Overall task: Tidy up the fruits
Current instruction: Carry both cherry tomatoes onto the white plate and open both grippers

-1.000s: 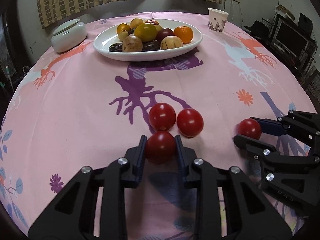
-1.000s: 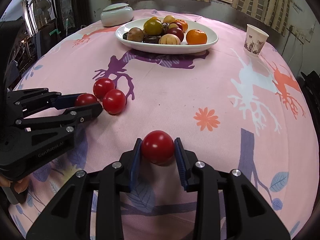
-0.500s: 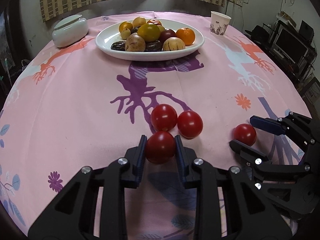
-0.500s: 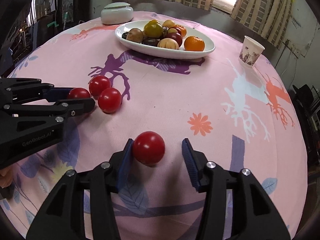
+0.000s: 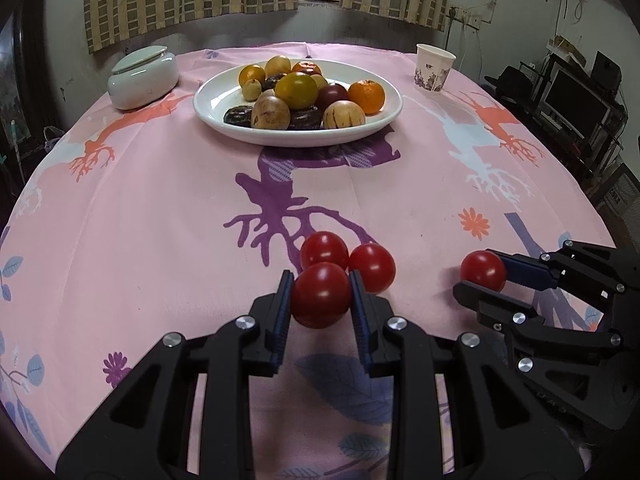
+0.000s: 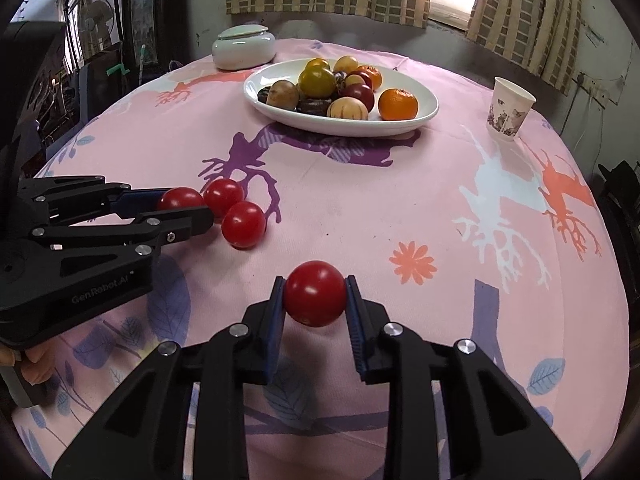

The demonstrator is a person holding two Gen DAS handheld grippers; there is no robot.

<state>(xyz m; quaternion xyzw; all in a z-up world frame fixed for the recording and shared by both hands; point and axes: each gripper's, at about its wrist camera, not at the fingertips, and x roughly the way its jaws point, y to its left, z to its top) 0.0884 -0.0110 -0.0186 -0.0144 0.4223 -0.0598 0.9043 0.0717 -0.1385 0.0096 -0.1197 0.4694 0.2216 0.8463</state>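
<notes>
Gripping one tomato (image 5: 320, 295) in my left gripper (image 5: 320, 300), two loose tomatoes (image 5: 372, 268) touching just ahead; my right gripper (image 6: 315, 300) has just closed on another tomato (image 6: 315, 293). Fruit plate (image 5: 224, 96) lies far ahead on the surface (image 5: 160, 200).

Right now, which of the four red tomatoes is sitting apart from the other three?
The tomato in the right gripper: that lone tomato sits by itself, while the left gripper's tomato touches the two loose tomatoes beside it.

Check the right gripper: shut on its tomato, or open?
Shut on it. The right gripper has just closed; both jaws press the lone tomato from either side.
</notes>
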